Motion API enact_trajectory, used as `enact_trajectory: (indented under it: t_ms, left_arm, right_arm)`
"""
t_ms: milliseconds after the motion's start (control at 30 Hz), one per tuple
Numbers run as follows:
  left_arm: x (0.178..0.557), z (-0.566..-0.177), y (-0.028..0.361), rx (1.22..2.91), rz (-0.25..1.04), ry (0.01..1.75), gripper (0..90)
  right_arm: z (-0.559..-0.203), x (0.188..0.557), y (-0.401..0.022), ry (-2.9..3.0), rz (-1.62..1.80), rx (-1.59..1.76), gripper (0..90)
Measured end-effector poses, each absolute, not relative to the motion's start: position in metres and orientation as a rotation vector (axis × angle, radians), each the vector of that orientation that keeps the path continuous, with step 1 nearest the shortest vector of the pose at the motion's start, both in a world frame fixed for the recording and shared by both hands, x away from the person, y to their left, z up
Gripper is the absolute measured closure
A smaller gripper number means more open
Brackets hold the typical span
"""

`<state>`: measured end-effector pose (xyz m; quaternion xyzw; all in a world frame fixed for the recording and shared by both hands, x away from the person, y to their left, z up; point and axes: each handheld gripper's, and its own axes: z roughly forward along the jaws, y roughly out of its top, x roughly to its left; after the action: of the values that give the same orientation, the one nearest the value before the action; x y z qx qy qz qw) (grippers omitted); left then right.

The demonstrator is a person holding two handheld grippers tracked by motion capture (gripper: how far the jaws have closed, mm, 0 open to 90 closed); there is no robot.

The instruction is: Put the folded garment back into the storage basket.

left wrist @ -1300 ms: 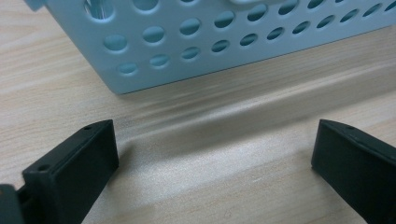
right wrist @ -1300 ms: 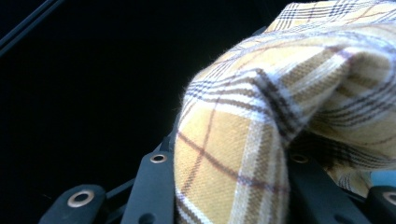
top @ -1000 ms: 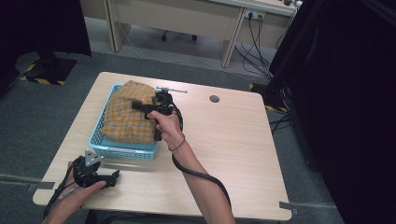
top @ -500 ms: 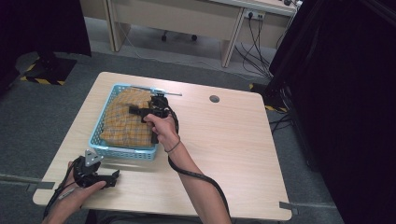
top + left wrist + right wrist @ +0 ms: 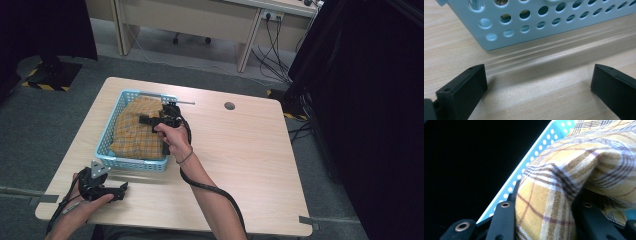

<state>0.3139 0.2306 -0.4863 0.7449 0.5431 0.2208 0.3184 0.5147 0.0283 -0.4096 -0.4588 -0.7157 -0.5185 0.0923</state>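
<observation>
Yellow plaid cloth [image 5: 137, 132] now lies lower in the perforated light-blue plastic basket [image 5: 131, 164] than before. My right gripper [image 5: 544, 220] clasps a fold, jaws just easing; my left gripper [image 5: 539, 87] rests unclenched on the bench [image 5: 250, 150].

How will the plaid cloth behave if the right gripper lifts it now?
Probably floppy: the cloth bunches in soft folds between the right gripper jaws. Likely light, so the basket may stay put. It could drape and snag the rim.

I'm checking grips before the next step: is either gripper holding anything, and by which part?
The right gripper pinches a fold of the plaid cloth in the basket. The left gripper is open, holding nothing.
</observation>
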Motion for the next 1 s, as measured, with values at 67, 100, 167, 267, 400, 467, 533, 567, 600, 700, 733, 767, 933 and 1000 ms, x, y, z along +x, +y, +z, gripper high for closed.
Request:
enact_trajectory:
  t_ms: [67, 100, 167, 267, 400, 467, 533, 567, 600, 700, 733, 767, 933, 1000]
  left_arm:
    - [0.314, -0.486, 0.231, 1.959, 0.581, 1.429, 0.0]
    - [0.314, -0.486, 0.231, 1.959, 0.581, 1.429, 0.0]
    - [0.314, -0.486, 0.231, 1.959, 0.582, 1.429, 0.0]
    - [0.314, -0.486, 0.231, 1.959, 0.581, 1.429, 0.0]
    - [0.314, -0.486, 0.231, 1.959, 0.581, 1.429, 0.0]
    - [0.314, -0.486, 0.231, 1.959, 0.581, 1.429, 0.0]
    - [0.314, -0.486, 0.231, 1.959, 0.581, 1.429, 0.0]
    - [0.314, -0.486, 0.231, 1.959, 0.581, 1.429, 0.0]
    - [0.314, -0.486, 0.231, 1.959, 0.582, 1.429, 0.0]
    - [0.314, -0.486, 0.231, 1.959, 0.582, 1.429, 0.0]
    - [0.314, -0.486, 0.23, 1.958, 0.581, 1.429, 0.0]
    - [0.314, -0.486, 0.231, 1.959, 0.581, 1.429, 0.0]
    - [0.314, -0.486, 0.231, 1.963, 0.595, 1.425, 0.0]
    - [0.315, -0.486, 0.232, 1.969, 0.606, 1.42, 0.0]
  right_arm:
    - [-0.41, 0.515, 0.028, -2.131, -1.532, -1.366, 63.4]
    - [-0.41, 0.514, 0.028, -2.141, -1.528, -1.368, 62.7]
    - [-0.41, 0.514, 0.027, -2.16, -1.522, -1.364, 62.0]
    - [-0.409, 0.513, 0.025, -2.164, -1.514, -1.362, 60.1]
    - [-0.408, 0.512, 0.022, -2.164, -1.505, -1.362, 56.3]
    - [-0.408, 0.512, 0.02, -2.163, -1.501, -1.366, 55.2]
    - [-0.407, 0.513, 0.017, -2.164, -1.499, -1.374, 53.4]
    - [-0.407, 0.513, 0.016, -2.16, -1.494, -1.378, 53.1]
    - [-0.407, 0.514, 0.015, -2.157, -1.491, -1.38, 52.7]
    - [-0.408, 0.514, 0.012, -2.149, -1.477, -1.39, 50.2]
    - [-0.408, 0.513, 0.011, -2.148, -1.474, -1.392, 49.6]
    - [-0.408, 0.513, 0.01, -2.148, -1.47, -1.394, 49.1]
    - [-0.406, 0.514, 0.005, -2.142, -1.46, -1.405, 46.8]
    - [-0.405, 0.514, 0.002, -2.148, -1.46, -1.407, 45.5]
